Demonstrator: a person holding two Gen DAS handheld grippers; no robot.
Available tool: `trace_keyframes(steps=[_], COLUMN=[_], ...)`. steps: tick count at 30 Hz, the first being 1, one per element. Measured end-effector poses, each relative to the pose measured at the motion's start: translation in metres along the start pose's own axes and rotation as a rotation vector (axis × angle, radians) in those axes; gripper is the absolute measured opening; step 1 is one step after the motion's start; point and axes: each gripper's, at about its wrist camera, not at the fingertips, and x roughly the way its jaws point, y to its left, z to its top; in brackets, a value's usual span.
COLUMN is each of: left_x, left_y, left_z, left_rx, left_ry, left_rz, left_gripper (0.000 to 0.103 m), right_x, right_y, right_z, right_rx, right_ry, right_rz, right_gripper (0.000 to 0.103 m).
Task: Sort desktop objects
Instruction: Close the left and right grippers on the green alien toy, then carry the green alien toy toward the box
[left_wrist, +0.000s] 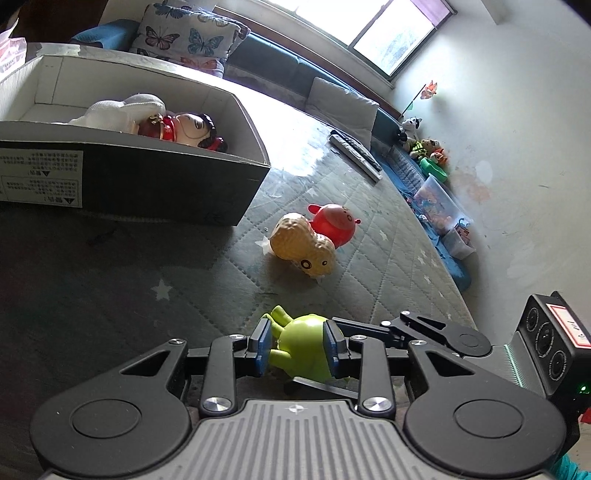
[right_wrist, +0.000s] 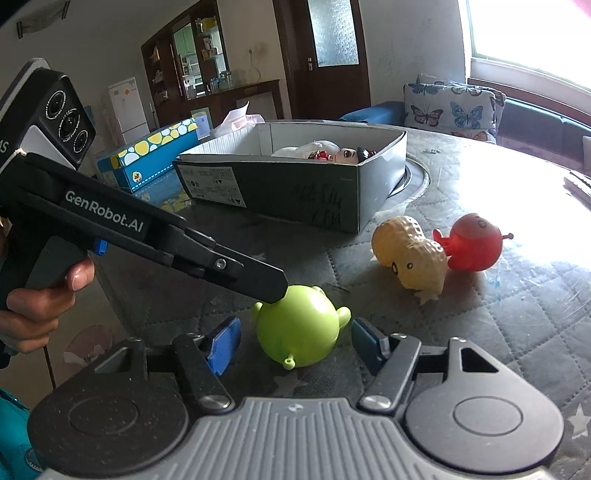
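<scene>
A green round toy lies on the quilted table, and my left gripper is shut on it, blue pads on both sides. In the right wrist view the same green toy sits between the wide-apart pads of my open right gripper, without touching them; the left gripper reaches it from the left. A peanut toy and a red toy lie beyond. A grey cardboard box holds a doll and white cloth.
A remote control lies at the table's far side. A blue box with yellow spots stands behind the grey box. A sofa with butterfly cushions and small toys on the ledge lie beyond the table.
</scene>
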Motion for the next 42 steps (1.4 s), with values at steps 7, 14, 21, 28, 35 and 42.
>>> trace_keyframes(steps=[7, 14, 21, 28, 35, 42], left_x=[0.0025, 0.0026, 0.0032, 0.0025, 0.0014, -0.0049], left_y=[0.0011, -0.0015, -0.0012, 0.0015, 0.0012, 0.0009], left_z=[0.0002, -0.0031, -0.006, -0.0084, -0.0089, -0.0044], left_rx=[-0.02, -0.028, -0.04, -0.053, -0.036, -0.026], left_ry=[0.012, 0.026, 0.024, 0.024, 0.017, -0.01], left_rz=[-0.017, -0.021, -0.028, -0.029, -0.052, -0.057], left_gripper=[0.034, 0.034, 0.036, 0.04, 0.039, 0.038], right_x=[0.0006, 0.0, -0.0006, -0.0012, -0.001, -0.0022], right_y=[-0.0012, -0.0005, 0.0024, 0.0044, 0.0064, 0.0084], right_z=[0.0005, 0.0003, -0.0005, -0.0002, 0.0014, 0.0092], right_rx=[0.012, 0.008, -0.01, -0.027, -0.038, -0.055], right_ry=[-0.003, -0.006, -0.008, -0.006, -0.003, -0.014], right_rz=[0.003, 0.001, -0.006, -0.012, -0.004, -0.006], right_gripper=[0.06, 0.056, 0.055, 0.055, 0.055, 0.055])
